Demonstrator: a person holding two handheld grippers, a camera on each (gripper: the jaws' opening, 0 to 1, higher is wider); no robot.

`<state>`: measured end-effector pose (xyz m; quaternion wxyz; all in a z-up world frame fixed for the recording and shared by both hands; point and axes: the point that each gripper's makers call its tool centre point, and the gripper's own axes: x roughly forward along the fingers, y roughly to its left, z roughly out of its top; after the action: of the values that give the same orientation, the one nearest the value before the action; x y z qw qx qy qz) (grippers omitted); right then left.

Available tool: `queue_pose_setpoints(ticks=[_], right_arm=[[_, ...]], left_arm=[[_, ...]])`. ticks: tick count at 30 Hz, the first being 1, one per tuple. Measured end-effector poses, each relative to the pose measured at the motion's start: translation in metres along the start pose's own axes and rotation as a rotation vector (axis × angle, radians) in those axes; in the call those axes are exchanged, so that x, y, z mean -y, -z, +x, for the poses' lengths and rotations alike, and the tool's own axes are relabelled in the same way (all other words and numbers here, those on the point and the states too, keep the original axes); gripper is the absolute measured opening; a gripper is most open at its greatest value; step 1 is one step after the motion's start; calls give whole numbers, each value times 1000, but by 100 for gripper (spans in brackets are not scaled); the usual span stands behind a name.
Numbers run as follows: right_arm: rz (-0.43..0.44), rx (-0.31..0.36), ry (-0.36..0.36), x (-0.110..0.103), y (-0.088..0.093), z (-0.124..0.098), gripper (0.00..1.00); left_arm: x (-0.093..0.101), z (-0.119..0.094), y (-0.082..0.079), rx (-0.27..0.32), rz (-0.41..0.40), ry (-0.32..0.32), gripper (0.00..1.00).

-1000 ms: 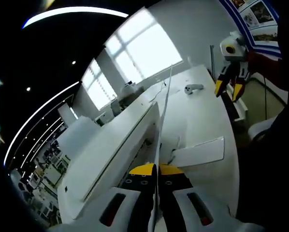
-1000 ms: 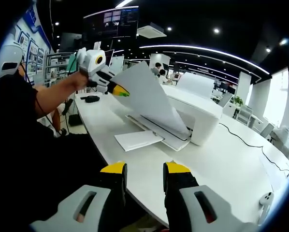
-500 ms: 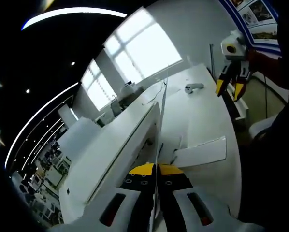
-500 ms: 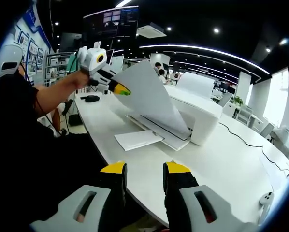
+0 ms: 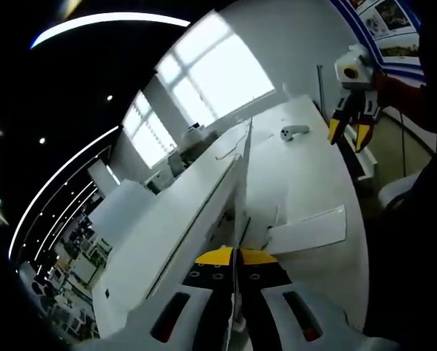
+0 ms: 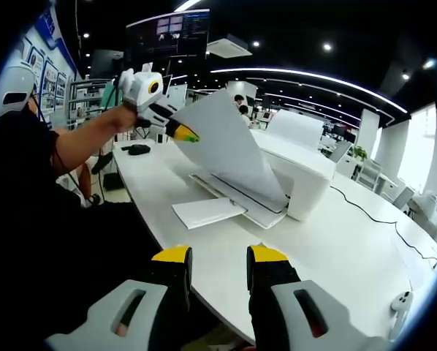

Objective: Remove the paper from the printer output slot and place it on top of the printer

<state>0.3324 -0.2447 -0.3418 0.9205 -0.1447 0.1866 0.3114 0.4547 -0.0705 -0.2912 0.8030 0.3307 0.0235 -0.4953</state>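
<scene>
The left tongs (image 6: 182, 134) are closed on one edge of a sheet of paper (image 6: 229, 150), with the yellow tips pinched flat against it. In the left gripper view the sheet (image 5: 242, 190) shows edge-on as a thin line rising from between those tips. In the right gripper view it hangs in the air above the printer (image 6: 295, 175), its far end dropping toward the printer's front output tray, where it seems to rest or remain tucked; the exact contact is hard to make out.

The sheet bows under its own weight, so it is clearly light and floppy. Held by one edge only, it will likely sag, swing and catch the air, and a hard pull could crease or tear it. The edge already pinched is a sound place to hold; a second hold near the opposite edge would probably keep it flat when it is laid on the printer's top.

The right tongs (image 6: 217, 257) stand apart with a clear gap between the tips, holding nothing, over the near rim of the white desk (image 6: 335, 248). Another loose sheet (image 6: 207, 211) lies flat on the desk just in front of the tray.
</scene>
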Motion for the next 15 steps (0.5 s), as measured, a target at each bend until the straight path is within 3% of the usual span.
queue_pose_setpoints(ticks=[15], right_arm=[[3,0,4,1,1,0,26]], left_arm=[[-6,3,0,-2,11,0,6]])
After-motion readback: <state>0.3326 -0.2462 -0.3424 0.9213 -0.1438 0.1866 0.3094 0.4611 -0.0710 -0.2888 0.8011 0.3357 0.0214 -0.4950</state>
